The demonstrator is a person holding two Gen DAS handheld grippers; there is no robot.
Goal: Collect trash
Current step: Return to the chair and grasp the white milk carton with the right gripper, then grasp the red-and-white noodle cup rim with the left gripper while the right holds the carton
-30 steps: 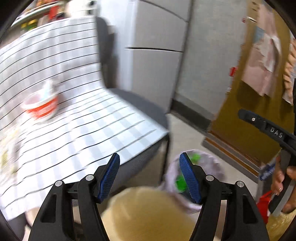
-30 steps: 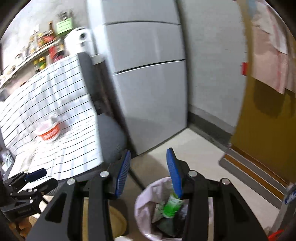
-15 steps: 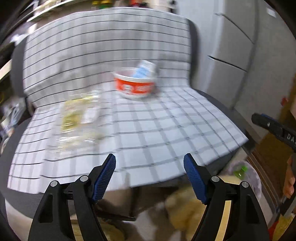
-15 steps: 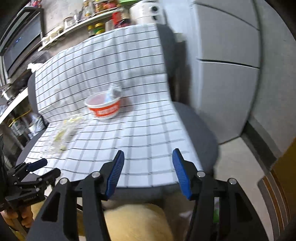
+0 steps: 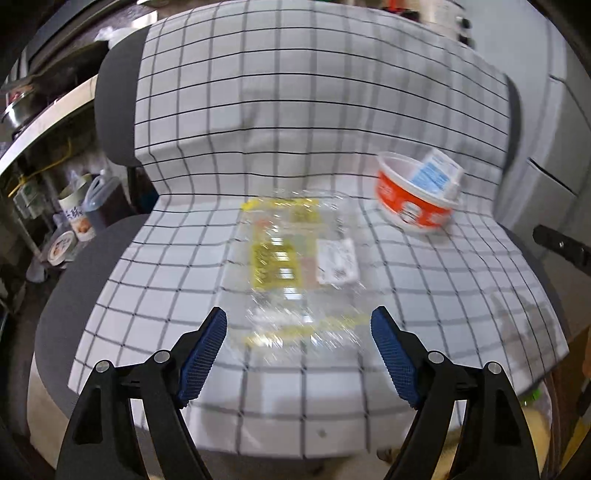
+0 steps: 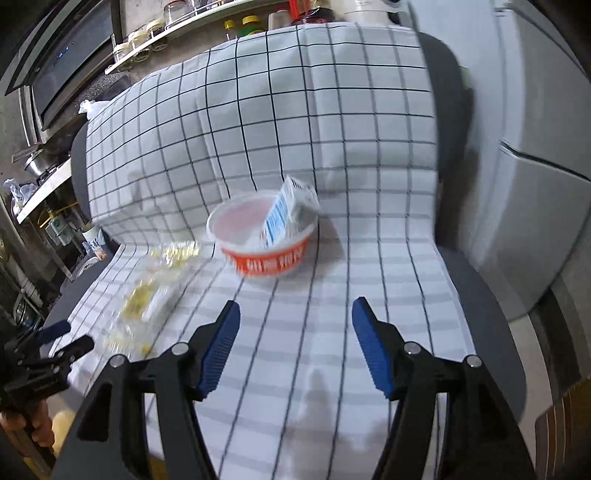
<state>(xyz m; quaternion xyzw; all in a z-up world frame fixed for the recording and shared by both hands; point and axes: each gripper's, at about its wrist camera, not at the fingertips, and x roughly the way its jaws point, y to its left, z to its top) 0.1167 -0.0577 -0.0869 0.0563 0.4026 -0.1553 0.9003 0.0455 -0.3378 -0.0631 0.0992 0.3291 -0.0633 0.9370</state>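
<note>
A clear plastic wrapper with yellow print (image 5: 295, 266) lies flat on the checked cloth over a chair seat; it also shows in the right wrist view (image 6: 147, 295). A red and white instant-noodle bowl (image 5: 415, 201) with a blue-and-white carton (image 5: 436, 175) stuck in it stands to the wrapper's right; the bowl (image 6: 264, 240) and carton (image 6: 288, 212) show in the right wrist view. My left gripper (image 5: 297, 354) is open and empty, just in front of the wrapper. My right gripper (image 6: 293, 347) is open and empty, in front of the bowl.
The checked cloth (image 5: 258, 110) covers a grey office chair (image 6: 480, 295). A grey fridge (image 6: 535, 147) stands to the right. Shelves with jars (image 6: 184, 26) and kitchen clutter (image 5: 66, 221) are at the left. The left gripper (image 6: 44, 350) shows at the lower left of the right wrist view.
Both grippers have swung from the trash bin on the floor up and left to face the chair seat, and have come closer to the wrapper and bowl. Both stay open.
</note>
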